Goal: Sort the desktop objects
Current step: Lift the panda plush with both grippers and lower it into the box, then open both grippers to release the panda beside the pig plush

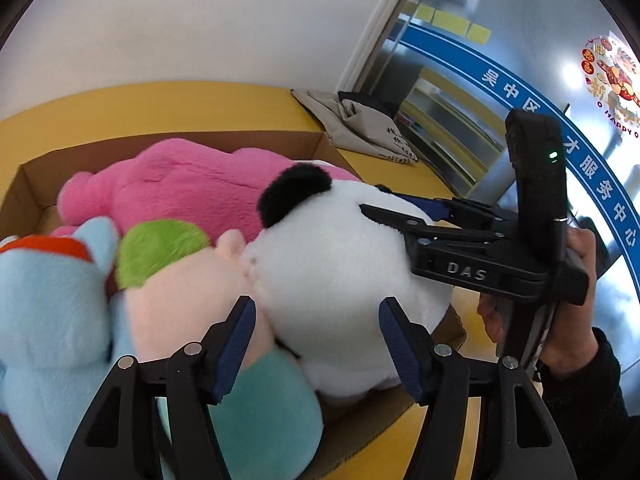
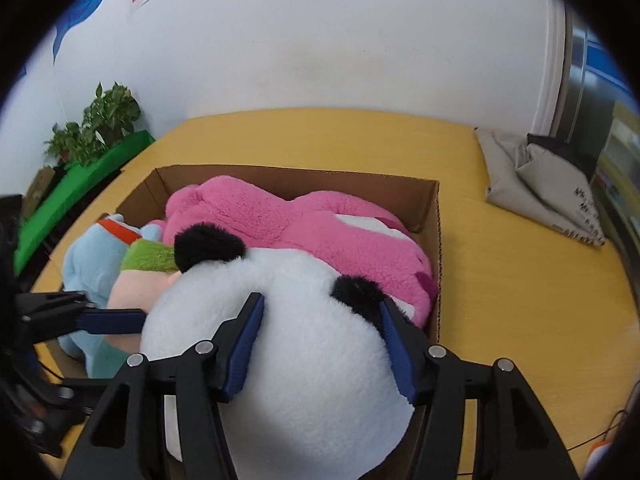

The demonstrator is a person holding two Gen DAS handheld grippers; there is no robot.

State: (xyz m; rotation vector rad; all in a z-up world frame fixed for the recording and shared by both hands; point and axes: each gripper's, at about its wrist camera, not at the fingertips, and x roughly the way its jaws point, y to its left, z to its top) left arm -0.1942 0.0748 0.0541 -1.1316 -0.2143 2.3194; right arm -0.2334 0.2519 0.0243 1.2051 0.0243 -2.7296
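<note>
Both views are bright and evenly lit by soft indoor light, with only faint shadows on the yellow wooden tabletop (image 2: pixel 500 280). In the left wrist view, a hard white glare spot burns on the reflective glass wall (image 1: pixel 572 76) at upper right. Fisheye curvature bends the tabletop's edges and walls, and dark vignetting fills all 4 corners. The light-blue plush toy (image 1: pixel 48 312) at the left edge is smeared and soft, and the white-and-black panda plush (image 2: pixel 288 360) looks slightly overexposed, losing fur detail.

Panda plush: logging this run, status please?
Both claws open. Right claw straddles panda plush atop cardboard box; left claw alongside. Pink plush crowds behind.
</note>
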